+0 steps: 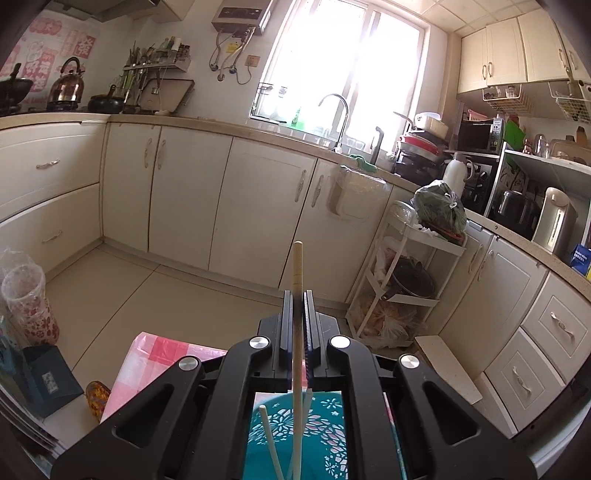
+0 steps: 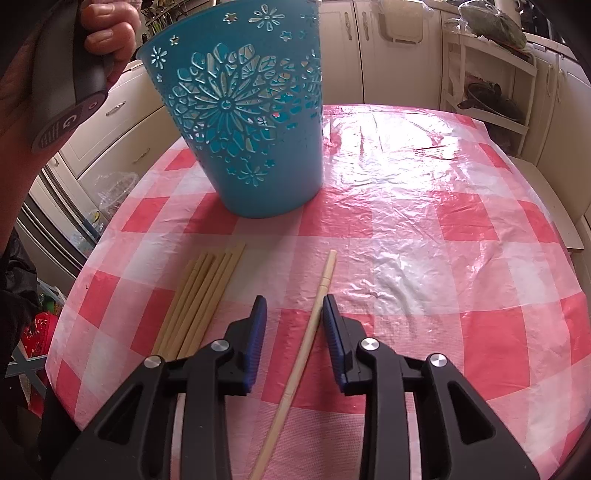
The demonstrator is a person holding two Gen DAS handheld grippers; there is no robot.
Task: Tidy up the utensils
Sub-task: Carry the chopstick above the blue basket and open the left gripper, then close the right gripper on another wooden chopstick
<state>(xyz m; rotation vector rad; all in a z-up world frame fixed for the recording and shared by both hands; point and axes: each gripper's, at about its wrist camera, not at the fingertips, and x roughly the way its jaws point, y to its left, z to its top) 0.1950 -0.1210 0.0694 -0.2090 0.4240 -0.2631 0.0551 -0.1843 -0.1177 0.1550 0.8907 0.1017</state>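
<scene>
Checked tablecloth (image 2: 424,221), chopstick (image 2: 310,325) between parted fingers (image 2: 332,332)

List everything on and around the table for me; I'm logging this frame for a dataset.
basket: one, teal, cut-out flowers, on the table's far left
chopstick bundle: several, pale wood, lying left of the right gripper
single chopstick: one, pale wood, on the cloth between the open jaws
held chopstick: one, pale wood, above the basket
tablecloth: one, pink-white check
left gripper: black, shut on the held chopstick
right gripper: black, blue pads, open
hand: one, upper left
</scene>
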